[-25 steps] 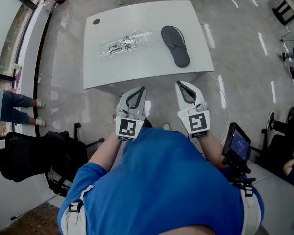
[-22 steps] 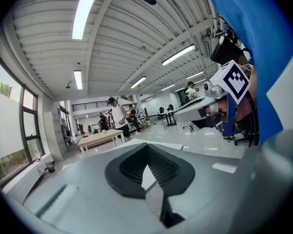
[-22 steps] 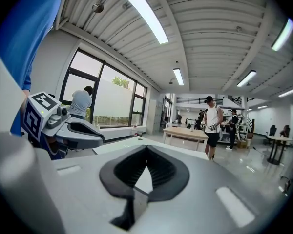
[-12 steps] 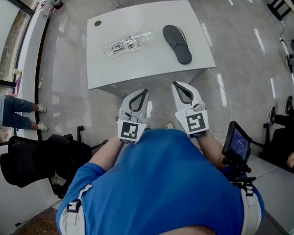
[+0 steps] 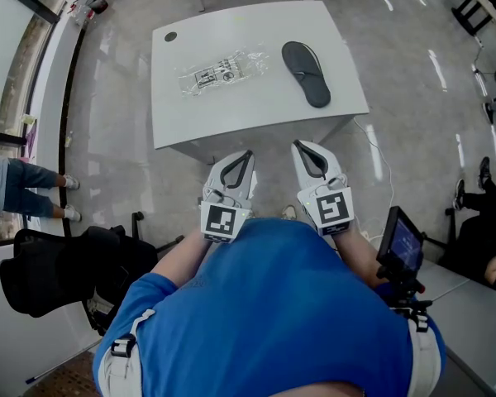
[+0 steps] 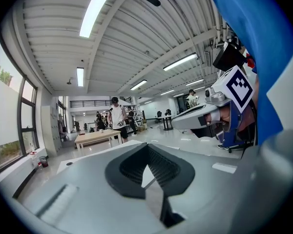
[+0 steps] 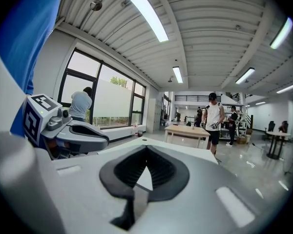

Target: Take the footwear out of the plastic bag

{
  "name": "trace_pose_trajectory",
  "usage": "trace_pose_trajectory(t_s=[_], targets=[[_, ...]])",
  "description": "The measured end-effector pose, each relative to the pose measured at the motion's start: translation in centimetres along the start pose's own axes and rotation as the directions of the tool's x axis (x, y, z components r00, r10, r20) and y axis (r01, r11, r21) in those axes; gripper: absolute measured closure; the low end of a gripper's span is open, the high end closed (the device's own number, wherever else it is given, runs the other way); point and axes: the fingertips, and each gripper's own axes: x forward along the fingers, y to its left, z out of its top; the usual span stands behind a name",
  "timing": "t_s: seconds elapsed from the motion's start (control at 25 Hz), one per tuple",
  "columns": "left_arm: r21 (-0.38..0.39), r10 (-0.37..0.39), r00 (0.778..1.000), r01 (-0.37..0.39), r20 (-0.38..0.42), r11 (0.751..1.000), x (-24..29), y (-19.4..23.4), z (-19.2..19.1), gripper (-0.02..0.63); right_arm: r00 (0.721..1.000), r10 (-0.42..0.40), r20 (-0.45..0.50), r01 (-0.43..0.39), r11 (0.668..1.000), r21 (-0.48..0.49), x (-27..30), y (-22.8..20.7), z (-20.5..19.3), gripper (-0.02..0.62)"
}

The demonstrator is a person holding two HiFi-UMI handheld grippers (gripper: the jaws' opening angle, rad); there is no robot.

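Note:
A white table (image 5: pixel 256 110) stands ahead of me. On its left half lies a crumpled clear plastic bag (image 5: pixel 224 71) with dark print. A dark grey flip-flop (image 5: pixel 306 74) rests sole-up on the right half, apart from the bag. Both grippers hang in front of my chest, short of the table's near edge. My left gripper (image 5: pixel 246 153) is shut and holds nothing. My right gripper (image 5: pixel 298 145) is likewise shut and bare. The left gripper view shows closed jaws (image 6: pixel 147 149), and so does the right gripper view (image 7: pixel 146 151).
A black chair with a bag (image 5: pixel 58 271) stands on the floor at my left. A small screen on a stand (image 5: pixel 401 246) is at my right. A person (image 5: pixel 16 187) stands by the window at far left. A wooden table (image 7: pixel 188 130) and people stand farther off.
The head view has shifted slightly, so the table sits a bit more to the right in the frame. Both grippers stay shut in front of my chest.

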Motion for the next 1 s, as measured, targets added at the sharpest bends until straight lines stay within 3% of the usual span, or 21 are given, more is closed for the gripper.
trace_pose_trajectory(t_s=[1.0], targets=[[0.007,0.008,1.0,-0.008,0.025,1.0,0.08,0.33,0.94,0.6,1.0,-0.008,-0.001,0.008,1.0,-0.012,-0.17,0.11,0.41,0.592]])
